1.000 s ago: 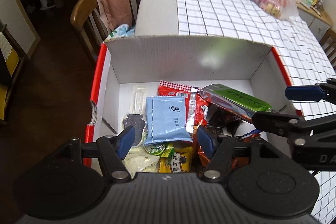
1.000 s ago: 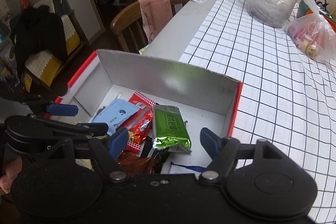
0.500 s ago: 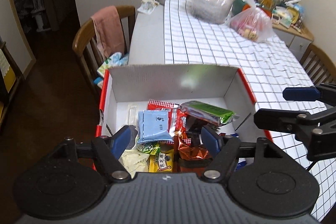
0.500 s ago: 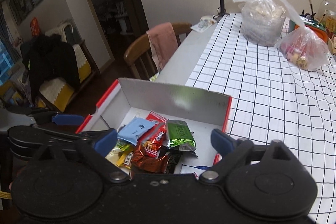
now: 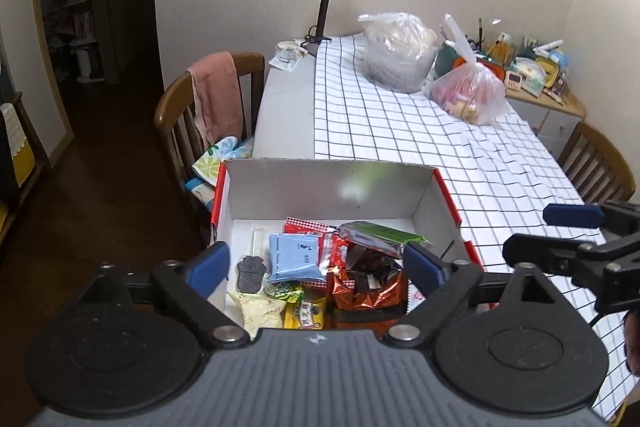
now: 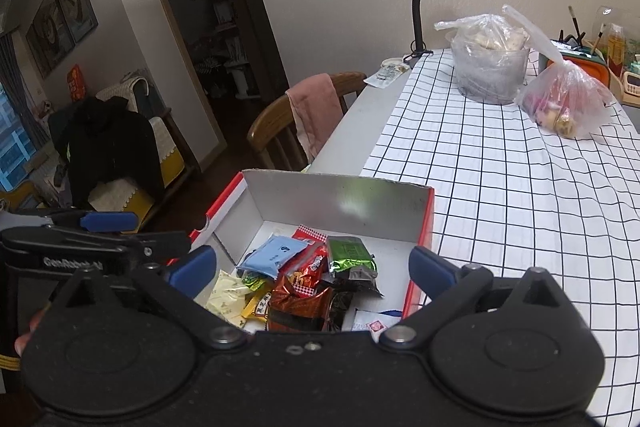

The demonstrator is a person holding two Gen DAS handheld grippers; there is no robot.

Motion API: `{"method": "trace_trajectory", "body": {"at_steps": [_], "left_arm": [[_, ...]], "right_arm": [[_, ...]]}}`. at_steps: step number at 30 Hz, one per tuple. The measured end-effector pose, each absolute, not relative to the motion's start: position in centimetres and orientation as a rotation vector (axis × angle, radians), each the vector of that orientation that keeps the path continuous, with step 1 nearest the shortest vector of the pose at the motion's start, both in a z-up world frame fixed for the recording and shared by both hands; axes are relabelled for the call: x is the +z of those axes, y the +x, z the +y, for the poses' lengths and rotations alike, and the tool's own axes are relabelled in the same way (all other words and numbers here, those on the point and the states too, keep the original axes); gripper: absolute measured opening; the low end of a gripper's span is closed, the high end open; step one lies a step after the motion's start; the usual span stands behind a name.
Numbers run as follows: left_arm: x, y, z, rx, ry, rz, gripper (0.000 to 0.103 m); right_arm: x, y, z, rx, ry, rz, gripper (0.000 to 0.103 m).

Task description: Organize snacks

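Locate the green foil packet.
In the box, right of centre in both views: green foil packet lies atop the red wrappers, right of the blue pouch.

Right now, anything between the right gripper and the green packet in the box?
Nothing visible does. The right gripper is open and holds nothing above the near end of the box. The green packet lies on top of the snack pile, uncovered. The left gripper is off to the side.

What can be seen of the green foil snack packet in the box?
The green foil snack packet is a flat pillow pack with a green printed face and silver crimped ends, sealed as far as shows. It lies tilted atop the snack pile in the red-edged box, resting on a dark wrapper, beside the red packet. Neither tool touches it.
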State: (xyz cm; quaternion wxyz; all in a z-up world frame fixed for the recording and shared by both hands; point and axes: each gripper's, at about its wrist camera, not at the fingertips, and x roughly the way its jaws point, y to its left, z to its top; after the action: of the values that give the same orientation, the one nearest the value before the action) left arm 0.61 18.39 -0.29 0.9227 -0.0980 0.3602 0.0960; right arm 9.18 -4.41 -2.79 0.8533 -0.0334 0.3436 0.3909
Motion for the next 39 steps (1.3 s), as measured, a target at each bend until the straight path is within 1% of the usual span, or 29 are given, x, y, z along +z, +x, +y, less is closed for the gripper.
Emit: {"method": "trace_trajectory", "body": {"at_steps": [12,39], "left_arm": [[-0.3,-1.2,16.6,0.199,-0.194,0.716,0.099],[-0.7,-1.7,15.5,0.205,-0.204,0.751,0.099]], "right_arm": [[-3.2,7.8,-6.6,0.787,-0.039,0.675,0.103],[-4.4,7.8,-7.3,0.785,-0.012,0.719,0.103]]}}
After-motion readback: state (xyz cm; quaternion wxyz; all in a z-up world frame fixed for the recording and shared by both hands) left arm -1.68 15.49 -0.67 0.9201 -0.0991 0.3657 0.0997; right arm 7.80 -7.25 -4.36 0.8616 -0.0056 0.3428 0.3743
